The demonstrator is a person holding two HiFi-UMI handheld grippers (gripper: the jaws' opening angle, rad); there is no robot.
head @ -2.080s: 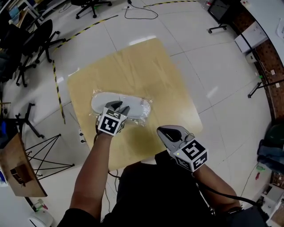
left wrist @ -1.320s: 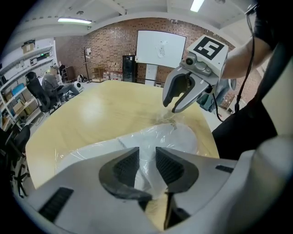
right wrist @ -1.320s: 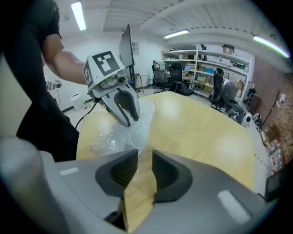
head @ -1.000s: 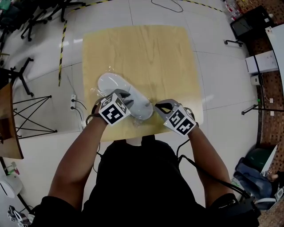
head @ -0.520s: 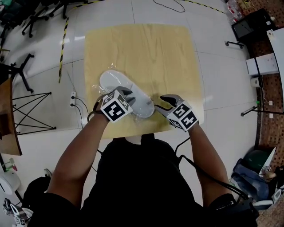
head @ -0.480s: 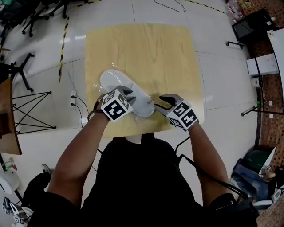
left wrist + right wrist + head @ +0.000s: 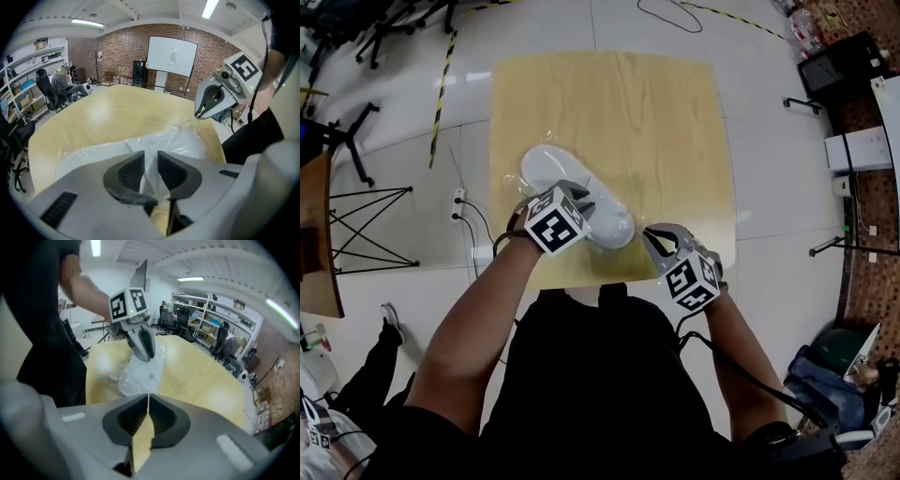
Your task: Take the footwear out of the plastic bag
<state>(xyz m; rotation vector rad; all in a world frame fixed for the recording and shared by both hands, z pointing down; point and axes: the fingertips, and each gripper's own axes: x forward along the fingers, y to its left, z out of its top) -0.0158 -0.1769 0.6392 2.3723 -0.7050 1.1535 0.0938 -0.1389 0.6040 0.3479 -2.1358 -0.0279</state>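
Slipper (image 7: 546, 169) prob. light/soft, plastic bag (image 7: 187, 124) thin & slick; L gripper (image 7: 151, 161) jaws, just closing, pinch film mid-frame, R gripper (image 7: 148, 399) jaws together, empty, so grab bag end.

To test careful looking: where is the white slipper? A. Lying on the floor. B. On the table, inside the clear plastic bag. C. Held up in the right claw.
B: the white slipper lies on the wooden table with the clear plastic bag crinkled around it.
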